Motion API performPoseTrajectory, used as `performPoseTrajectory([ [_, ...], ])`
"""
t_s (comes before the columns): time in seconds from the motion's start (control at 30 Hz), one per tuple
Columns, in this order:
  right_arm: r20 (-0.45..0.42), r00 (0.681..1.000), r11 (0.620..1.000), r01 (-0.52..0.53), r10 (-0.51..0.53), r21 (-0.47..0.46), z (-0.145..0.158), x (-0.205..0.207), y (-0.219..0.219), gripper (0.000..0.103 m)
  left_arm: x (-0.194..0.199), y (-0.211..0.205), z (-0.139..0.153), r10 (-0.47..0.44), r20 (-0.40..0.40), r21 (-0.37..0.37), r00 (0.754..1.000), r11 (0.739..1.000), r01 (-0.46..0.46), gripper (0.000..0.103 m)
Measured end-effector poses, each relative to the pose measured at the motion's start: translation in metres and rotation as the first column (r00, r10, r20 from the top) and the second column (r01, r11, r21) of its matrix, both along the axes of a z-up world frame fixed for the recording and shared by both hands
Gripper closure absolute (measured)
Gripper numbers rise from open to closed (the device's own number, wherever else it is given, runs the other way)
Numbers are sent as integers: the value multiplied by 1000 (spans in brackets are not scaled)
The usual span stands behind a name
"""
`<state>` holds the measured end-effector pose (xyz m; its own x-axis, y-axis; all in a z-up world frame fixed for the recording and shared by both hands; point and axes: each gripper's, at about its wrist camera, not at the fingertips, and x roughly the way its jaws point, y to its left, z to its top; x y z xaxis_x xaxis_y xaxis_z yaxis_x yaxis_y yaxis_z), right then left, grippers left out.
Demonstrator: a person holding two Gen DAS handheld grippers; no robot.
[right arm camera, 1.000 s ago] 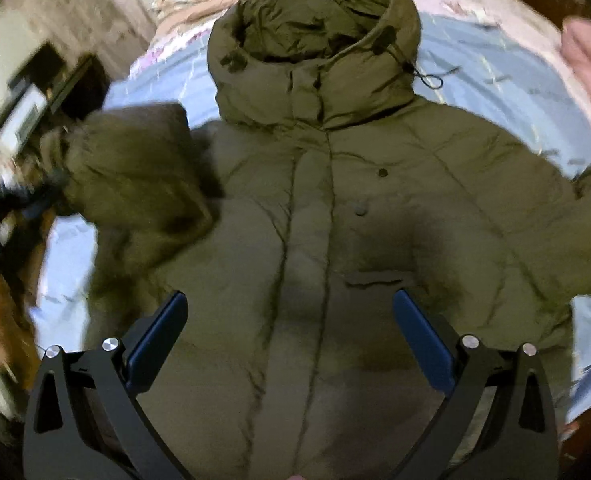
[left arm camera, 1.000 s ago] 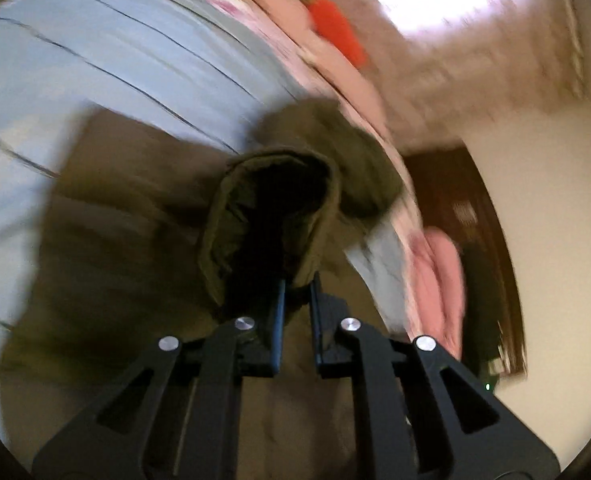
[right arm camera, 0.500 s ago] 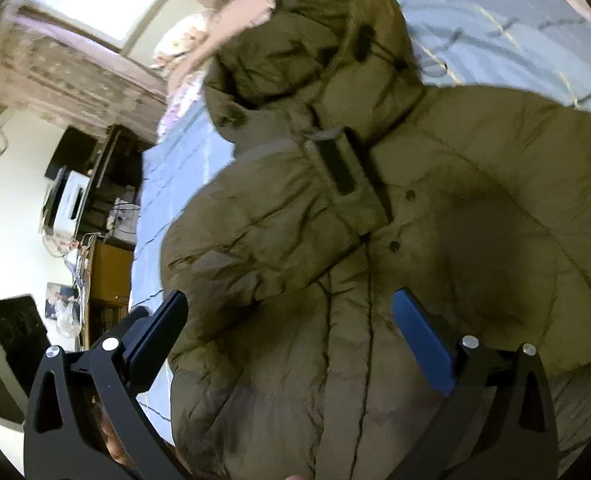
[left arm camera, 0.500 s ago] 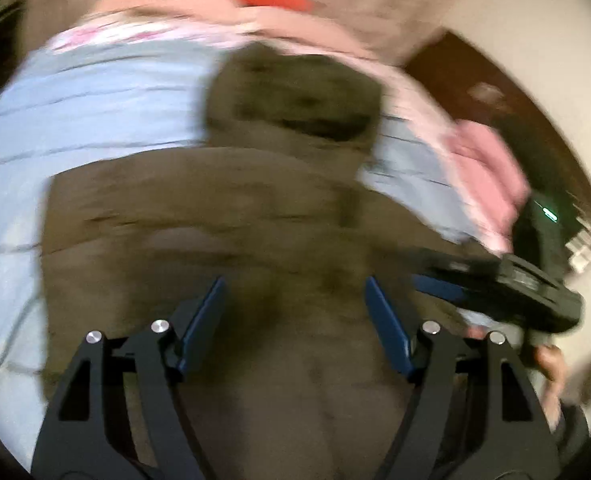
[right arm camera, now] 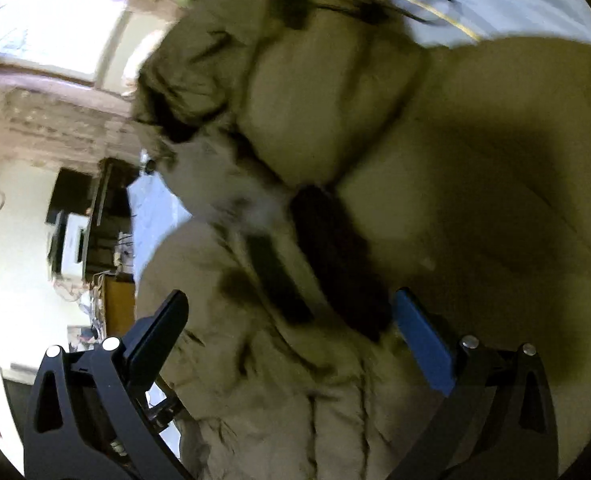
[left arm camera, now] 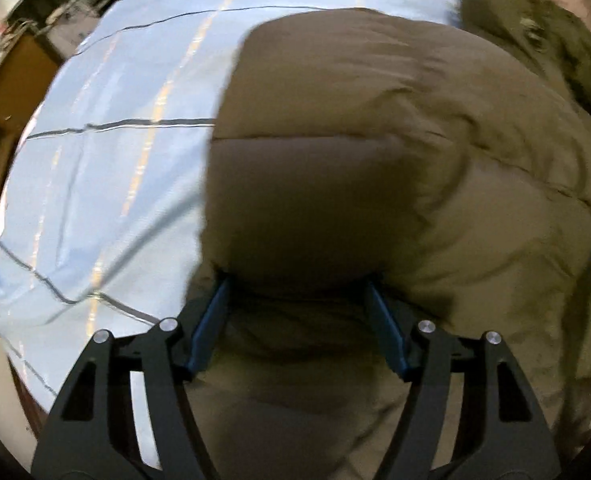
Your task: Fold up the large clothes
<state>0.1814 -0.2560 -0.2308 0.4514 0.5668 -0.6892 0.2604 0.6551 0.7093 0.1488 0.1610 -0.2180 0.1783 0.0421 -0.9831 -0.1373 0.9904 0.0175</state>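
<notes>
Left tongs (left arm camera: 299,312): I'm holding them spread, released, against the puffy olive-green hooded coat (left arm camera: 375,168).
Right tongs (right arm camera: 291,332): I'm hovering them released over the coat.
Bed: light blue striped sheet (left arm camera: 115,140) is lying under it.

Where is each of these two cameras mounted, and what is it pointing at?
Left wrist: rides the left hand-held gripper, facing the olive puffer coat on a blue bedsheet; its open fingers show.
Right wrist: rides the right hand-held gripper, facing the coat's collar and hood; its open fingers show.
Shared: the coat and bedsheet.

Black hand-held gripper (left arm camera: 299,312) frames, silver screws, blue finger pads (right arm camera: 423,346).
</notes>
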Motion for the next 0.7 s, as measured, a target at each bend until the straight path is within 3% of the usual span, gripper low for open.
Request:
performPoseTrajectory([
  [0.03, -10, 999, 999, -43, 43, 22, -2, 4, 7, 1, 2, 6, -3, 19, -8, -3, 1000, 1000, -19, 34],
  [0.1, -18, 992, 991, -123, 124, 43, -4, 4, 25, 16, 6, 19, -5, 44, -23, -23, 999, 999, -44, 34],
  [0.17, -67, 982, 983, -179, 176, -49, -2, -2, 42, 91, 8, 21, -4, 33, -23, -2, 999, 999, -33, 32],
  [0.3, -162, 965, 971, -224, 209, -81, -2, -22, 50, 95, 12, 18, -4, 0, -33, 60, 999, 998, 2, 30],
  [0.5, -264, 937, 956, -268, 229, -120, 15, -65, 36, 96, 11, 16, -14, -67, -78, 55, 995, 996, 72, 28],
  [0.6, -265, 945, 954, -241, 190, -177, 21, -77, 15, 96, 7, 23, -14, -82, -87, 19, 993, 996, 84, 27],
  [0.7, -227, 963, 969, -185, 145, -166, 14, -76, -3, 95, 7, 28, -6, -58, -72, -16, 996, 998, 57, 27],
])
